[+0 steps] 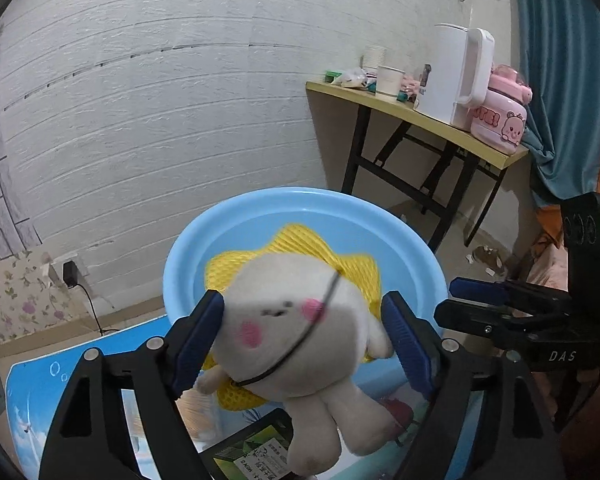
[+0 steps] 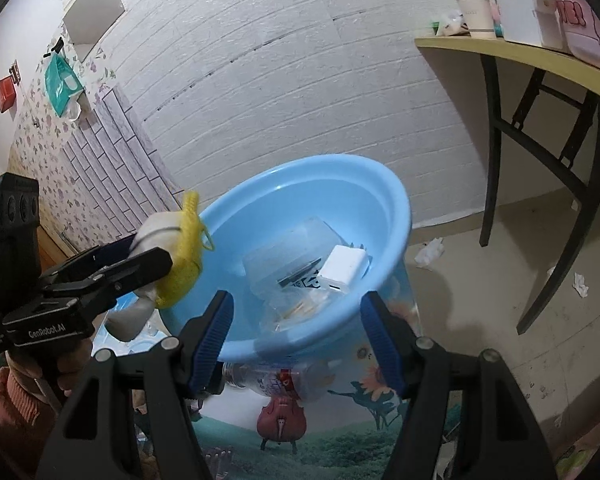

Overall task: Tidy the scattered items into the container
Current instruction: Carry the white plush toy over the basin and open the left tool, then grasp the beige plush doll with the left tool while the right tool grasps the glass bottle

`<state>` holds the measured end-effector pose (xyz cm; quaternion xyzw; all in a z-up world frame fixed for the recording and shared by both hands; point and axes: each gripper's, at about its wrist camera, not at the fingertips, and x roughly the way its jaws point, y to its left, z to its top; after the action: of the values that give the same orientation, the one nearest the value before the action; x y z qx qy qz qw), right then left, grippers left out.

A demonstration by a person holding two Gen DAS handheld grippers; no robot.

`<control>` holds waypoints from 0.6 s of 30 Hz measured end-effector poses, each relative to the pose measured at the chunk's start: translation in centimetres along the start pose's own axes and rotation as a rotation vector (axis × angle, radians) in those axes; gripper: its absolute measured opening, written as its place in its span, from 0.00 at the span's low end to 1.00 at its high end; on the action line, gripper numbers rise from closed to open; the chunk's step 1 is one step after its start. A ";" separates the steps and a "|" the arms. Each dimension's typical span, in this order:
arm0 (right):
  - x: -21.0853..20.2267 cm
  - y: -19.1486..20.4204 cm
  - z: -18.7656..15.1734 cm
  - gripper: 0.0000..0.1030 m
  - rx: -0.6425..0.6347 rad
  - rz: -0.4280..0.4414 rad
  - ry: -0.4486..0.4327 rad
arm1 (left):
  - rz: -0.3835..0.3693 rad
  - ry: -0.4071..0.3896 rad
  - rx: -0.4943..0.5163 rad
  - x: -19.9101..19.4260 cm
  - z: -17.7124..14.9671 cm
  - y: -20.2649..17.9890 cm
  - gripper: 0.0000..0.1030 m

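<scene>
My left gripper [image 1: 304, 344] has its fingers spread beside the plush toy [image 1: 296, 340] over the blue basin [image 2: 380, 200] on a printed table [image 2: 300, 440] by a white brick wall [image 1: 160, 100]; only the right view shows the white box [image 2: 344, 268] and clear tub [image 2: 292, 248] inside, my right gripper [image 2: 296, 340] half-open, empty.
</scene>
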<state>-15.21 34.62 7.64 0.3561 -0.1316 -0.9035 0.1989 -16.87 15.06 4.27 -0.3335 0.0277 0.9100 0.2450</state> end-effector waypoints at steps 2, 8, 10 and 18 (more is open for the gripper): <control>-0.2 0.2 0.0 0.64 -0.003 -0.003 -0.005 | -0.014 0.002 0.003 -0.3 -0.1 -0.1 0.78; -0.9 0.7 -0.6 0.64 -0.008 -0.023 0.005 | -0.033 -0.012 0.018 -1.8 -0.7 -0.4 0.82; -1.5 1.1 -0.9 0.64 -0.004 -0.034 0.001 | -0.032 -0.019 0.018 -2.5 -1.0 -0.4 0.85; -2.1 4.2 -3.2 0.64 -0.023 -0.052 0.055 | -0.019 -0.045 -0.005 -6.6 -4.0 1.1 0.88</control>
<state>-10.47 31.59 8.21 0.3817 -0.1066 -0.8997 0.1828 -10.70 10.39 5.07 -0.3139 0.0170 0.9149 0.2532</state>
